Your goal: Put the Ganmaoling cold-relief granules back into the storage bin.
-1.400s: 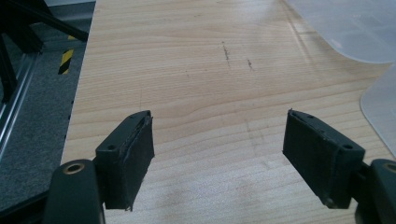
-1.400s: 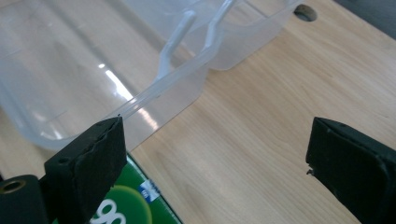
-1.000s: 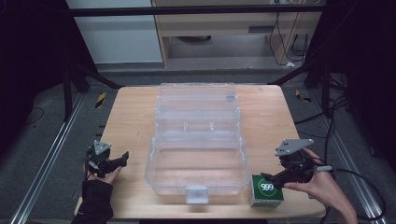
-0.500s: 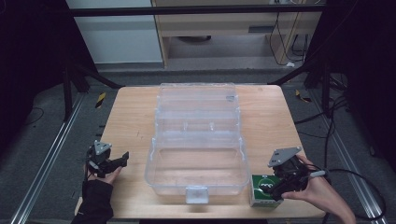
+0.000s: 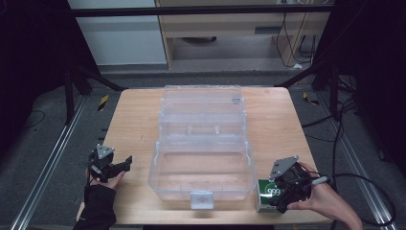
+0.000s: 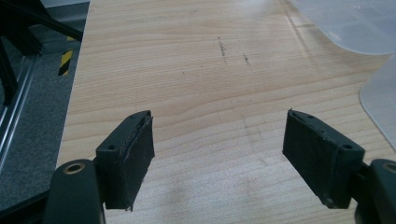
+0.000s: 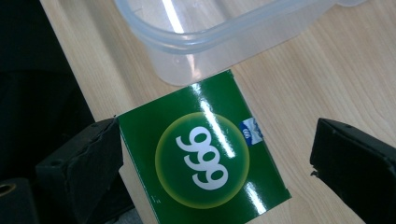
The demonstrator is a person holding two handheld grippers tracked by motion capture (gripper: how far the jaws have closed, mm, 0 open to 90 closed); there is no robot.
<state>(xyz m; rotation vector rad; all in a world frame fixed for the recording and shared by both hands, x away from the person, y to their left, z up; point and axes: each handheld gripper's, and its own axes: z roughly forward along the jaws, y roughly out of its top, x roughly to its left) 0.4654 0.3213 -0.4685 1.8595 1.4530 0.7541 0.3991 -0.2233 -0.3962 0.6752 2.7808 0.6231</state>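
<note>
**Green box at the table's edge, jaws spread around it**

The right gripper hangs over the green box with its jaws wide apart; one jaw sits just beside the box's side, the other stands well clear across bare wood, so nothing is gripped yet. In the high view the box lies near the front right corner of the table, just beside the clear plastic container, whose lid is thrown back.

The risks, as a judgement: the box rests close to the table's front edge; a jaw closing from one side first could push it off the wood rather than pinch it. The box sits askew to the jaws; a squeeze on its corners could twist it out of the grip or crush the thin card. The container's rim lies just beside the box; a low sweep of the hand could knock the light, empty container and shift it.

The left gripper rests over bare table near the left edge, jaws apart and holding nothing; it poses little risk where it is.
</note>
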